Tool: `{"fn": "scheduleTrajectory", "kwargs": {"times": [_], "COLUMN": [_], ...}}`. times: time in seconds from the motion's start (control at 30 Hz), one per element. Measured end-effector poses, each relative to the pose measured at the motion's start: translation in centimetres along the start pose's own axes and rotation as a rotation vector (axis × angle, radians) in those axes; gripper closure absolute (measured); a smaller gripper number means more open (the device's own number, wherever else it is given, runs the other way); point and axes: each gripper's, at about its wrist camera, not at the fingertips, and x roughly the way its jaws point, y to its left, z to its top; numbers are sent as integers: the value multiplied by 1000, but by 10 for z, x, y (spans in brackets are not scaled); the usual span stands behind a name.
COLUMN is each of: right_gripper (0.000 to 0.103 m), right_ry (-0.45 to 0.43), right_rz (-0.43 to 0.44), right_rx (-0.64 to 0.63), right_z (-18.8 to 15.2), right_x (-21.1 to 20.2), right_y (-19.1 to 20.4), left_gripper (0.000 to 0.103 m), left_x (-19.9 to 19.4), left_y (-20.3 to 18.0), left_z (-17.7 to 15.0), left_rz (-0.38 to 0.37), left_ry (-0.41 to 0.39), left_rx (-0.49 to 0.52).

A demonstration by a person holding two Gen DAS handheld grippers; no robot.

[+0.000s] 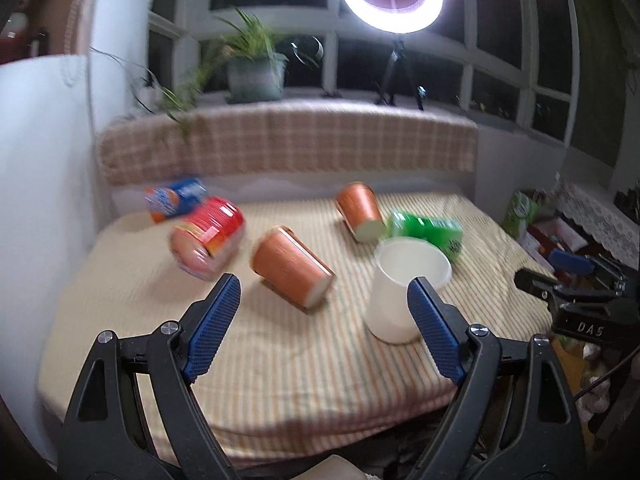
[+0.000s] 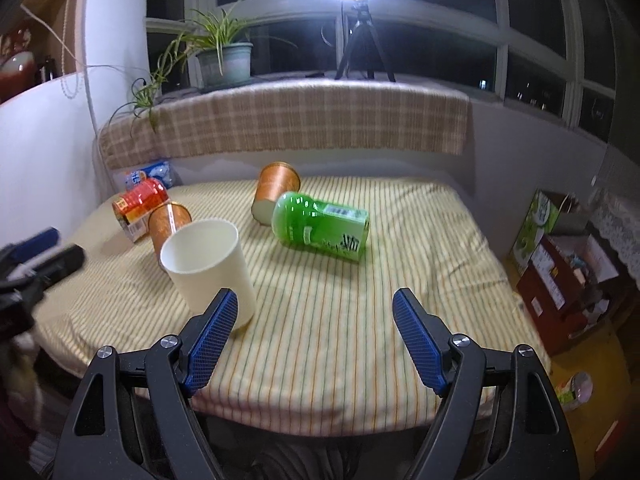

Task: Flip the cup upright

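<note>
A white paper cup [image 1: 404, 288] stands upright with its mouth up on the striped tablecloth, also in the right wrist view [image 2: 210, 268]. My left gripper [image 1: 324, 292] is open and empty, its right finger just in front of the cup. My right gripper [image 2: 316, 308] is open and empty, the cup beside its left finger. Two orange cups lie on their sides: one nearer [image 1: 290, 268] [image 2: 168, 222], one farther back [image 1: 360, 210] [image 2: 276, 192].
A green bottle [image 2: 320, 226] [image 1: 428, 232], a red can [image 1: 210, 236] [image 2: 138, 204] and a blue packet [image 1: 176, 198] [image 2: 150, 174] lie on the table [image 2: 360, 340]. A cloth-covered ledge runs behind. Boxes [image 2: 560, 264] stand right of the table. The other gripper shows at each view's edge [image 1: 576, 292] [image 2: 36, 264].
</note>
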Motion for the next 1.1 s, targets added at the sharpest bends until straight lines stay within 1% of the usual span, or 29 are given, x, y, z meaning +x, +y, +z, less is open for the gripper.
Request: {"fn": "scheduleTrajectory", "kwargs": {"times": [0.07,0.13,0.17,0.23,0.43,0.57,0.73,1.1], "right_gripper": [21,21,21,21,14,12,11,11], "right_ry": [-31,-58,-68,-95,-164,-205,-242,-251], "right_rz": [-15,-20,-22,-33,-66,-95,-117,-108], "right_rx": [-10,-11,-11,-7,27,29,26,29], "right_z": [2,4,5,6,8,9,10,11], "right_x": [-4,-7,-8,-11,-17,-22,-26,-28], "right_y": [5,9,10,13,13,13,14,16], "left_gripper": [6,0,0,0,0,0,0,0], "left_x": [-9,-19,-24,-29,-34,-36,-36,-38], "left_y": [6,12,14,17,19,18,17,18], "left_z": [4,7,7,8,6,4,2,2], "left_rz": [28,56,67,90,133,168,170,174], "left_ry": [-45,-89,-114,-135,-159,-183,-176,-184], "left_rx": [-11,-30,-43,-50,-53,-47,-45,-41]}}
